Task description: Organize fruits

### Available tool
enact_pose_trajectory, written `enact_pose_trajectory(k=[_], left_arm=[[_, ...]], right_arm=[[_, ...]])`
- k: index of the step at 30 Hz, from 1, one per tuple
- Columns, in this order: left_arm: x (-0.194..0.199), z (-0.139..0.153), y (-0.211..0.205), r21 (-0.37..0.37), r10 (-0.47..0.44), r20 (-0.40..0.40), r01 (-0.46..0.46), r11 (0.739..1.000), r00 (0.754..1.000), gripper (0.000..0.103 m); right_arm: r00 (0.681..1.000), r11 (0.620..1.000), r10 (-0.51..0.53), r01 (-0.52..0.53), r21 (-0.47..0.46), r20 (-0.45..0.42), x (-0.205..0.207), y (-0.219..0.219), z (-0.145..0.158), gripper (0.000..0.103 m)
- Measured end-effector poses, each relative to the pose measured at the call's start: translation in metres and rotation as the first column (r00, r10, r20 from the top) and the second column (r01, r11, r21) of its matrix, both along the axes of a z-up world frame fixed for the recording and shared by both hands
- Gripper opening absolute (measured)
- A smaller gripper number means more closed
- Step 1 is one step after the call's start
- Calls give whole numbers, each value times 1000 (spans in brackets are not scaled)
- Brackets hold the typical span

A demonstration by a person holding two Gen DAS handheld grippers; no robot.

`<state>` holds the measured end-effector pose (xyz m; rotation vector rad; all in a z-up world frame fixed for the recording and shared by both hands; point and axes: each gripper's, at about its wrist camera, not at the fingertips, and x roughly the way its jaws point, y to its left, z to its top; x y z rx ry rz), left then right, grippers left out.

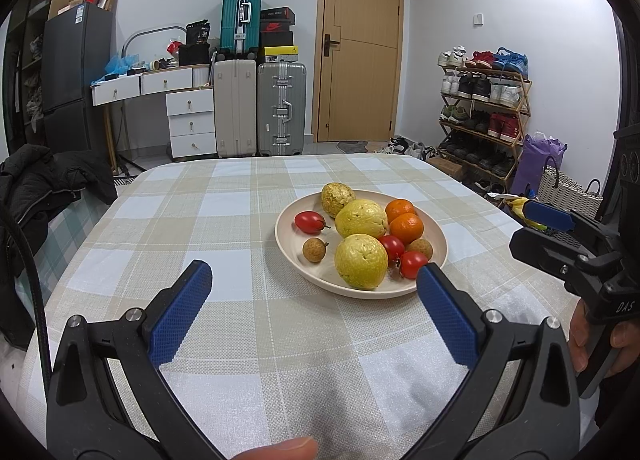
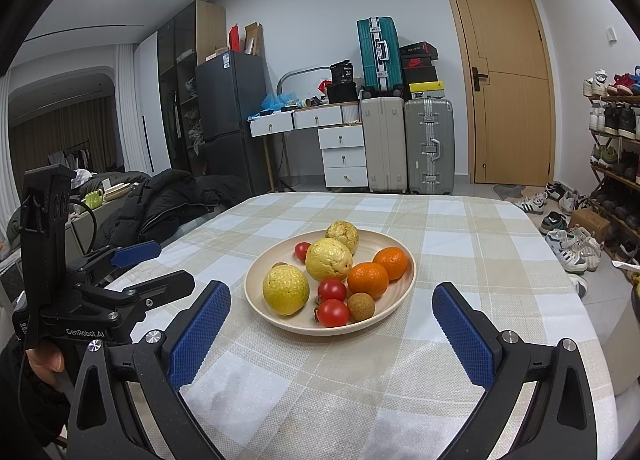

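Observation:
A cream plate (image 1: 438, 234) (image 2: 400, 294) sits on the checked tablecloth and holds all the fruit: three yellow guavas (image 1: 361, 267) (image 2: 285, 289), two oranges (image 1: 406, 228) (image 2: 367, 279), three red tomatoes (image 1: 310, 221) (image 2: 333, 312) and two brown longans (image 1: 313, 249) (image 2: 361, 306). My left gripper (image 1: 314, 280) is open, short of the plate's near rim, nothing between its blue pads (image 1: 180, 314). My right gripper (image 2: 332, 302) is open too, its fingers either side of the plate's near edge without touching. Each gripper shows at the edge of the other's view.
The checked tablecloth (image 1: 224, 228) covers the table out to its far edge. A black jacket (image 1: 44, 184) lies off the left side. Suitcases (image 1: 280, 108), a white drawer desk, a dark fridge, a wooden door and a shoe rack (image 1: 484, 108) stand behind.

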<state>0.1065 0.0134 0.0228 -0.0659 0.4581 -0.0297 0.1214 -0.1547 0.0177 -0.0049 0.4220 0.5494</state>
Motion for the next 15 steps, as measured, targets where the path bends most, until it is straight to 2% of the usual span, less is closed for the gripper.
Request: enact_pose_trajectory(k=[15], left_arm=[[2,-2,1,4,-3,6,3,1000,1000,102]], right_arm=[[1000,1000,8,-7,-6,2,0,1,1,103]])
